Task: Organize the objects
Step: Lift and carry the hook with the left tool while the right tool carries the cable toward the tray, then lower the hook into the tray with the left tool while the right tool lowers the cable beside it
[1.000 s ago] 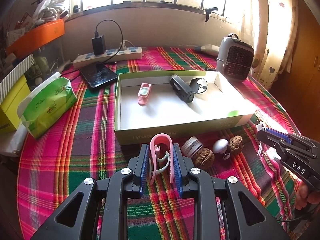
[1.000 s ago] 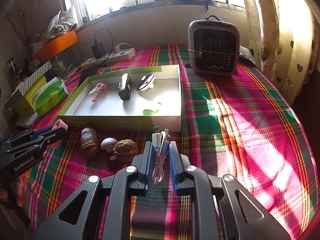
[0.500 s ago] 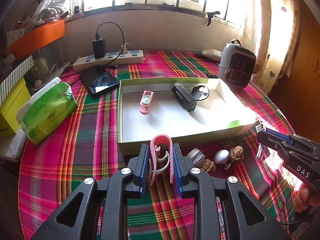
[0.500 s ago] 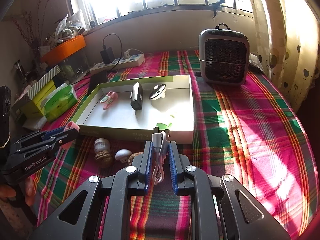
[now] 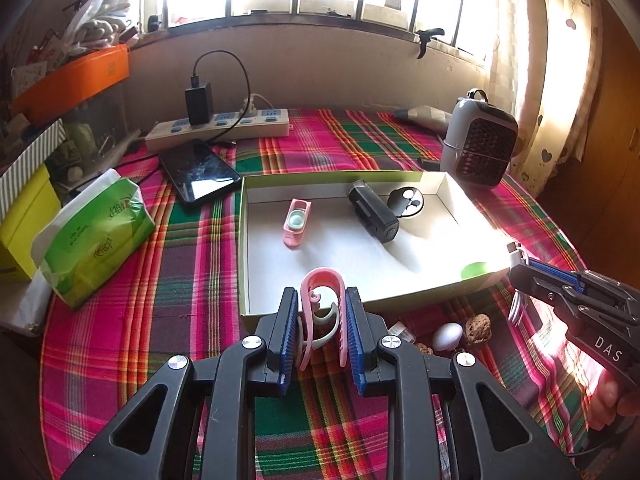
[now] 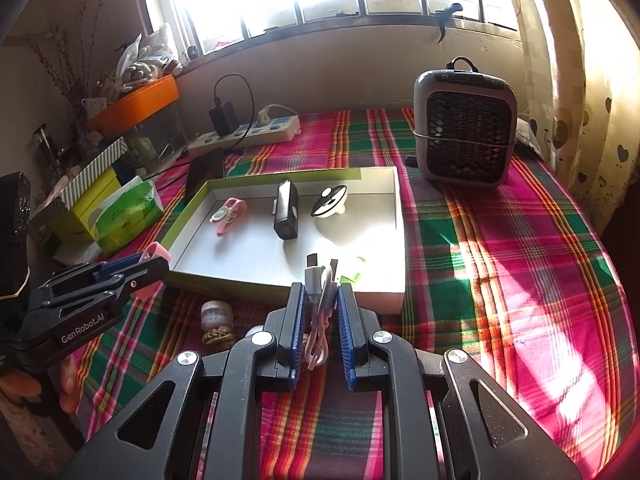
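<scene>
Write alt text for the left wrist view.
The left hand-held gripper grips a pink clip above a plaid tablecloth, just short of an open box holding three small items. The right hand-held gripper enters from the right, holding a white cable.

Black gripper [image 5: 322,332] frames, blue ribbed pads [image 5: 289,330], silver screws [image 5: 251,342].

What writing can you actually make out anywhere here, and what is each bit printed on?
"DAS" – on the side of the right gripper, seen from the left camera; any further letters are out of view.
"GenRobot.AI" – on the side of the left gripper, seen from the right camera.
Green tissue pack – red and dark print, too blurred to read.
Front wall of the open box – faint lettering, unreadable.
</scene>
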Demonstrator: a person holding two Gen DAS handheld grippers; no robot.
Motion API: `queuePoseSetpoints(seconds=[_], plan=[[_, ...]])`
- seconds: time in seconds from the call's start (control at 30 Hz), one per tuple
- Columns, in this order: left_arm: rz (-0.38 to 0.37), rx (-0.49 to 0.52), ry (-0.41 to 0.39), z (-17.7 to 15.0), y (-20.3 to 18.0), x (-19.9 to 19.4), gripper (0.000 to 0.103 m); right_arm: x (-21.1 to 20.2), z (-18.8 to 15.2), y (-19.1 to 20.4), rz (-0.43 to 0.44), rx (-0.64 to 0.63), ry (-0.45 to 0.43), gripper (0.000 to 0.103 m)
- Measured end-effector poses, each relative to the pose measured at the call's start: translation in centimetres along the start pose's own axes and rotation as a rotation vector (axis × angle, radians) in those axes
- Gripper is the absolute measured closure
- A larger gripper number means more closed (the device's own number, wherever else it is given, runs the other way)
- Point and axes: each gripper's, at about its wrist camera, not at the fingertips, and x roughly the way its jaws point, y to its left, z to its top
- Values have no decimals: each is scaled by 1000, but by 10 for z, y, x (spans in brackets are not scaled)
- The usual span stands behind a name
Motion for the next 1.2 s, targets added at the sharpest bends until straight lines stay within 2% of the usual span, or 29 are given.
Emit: queuePoseSetpoints(seconds=[0.73,1.2], plan=[[-45,-22,28,33,2,30,82,29,42,-11,12,42,15,86],[-30,-12,51,59,0,62,82,67,66,-31,1,110,71,86]])
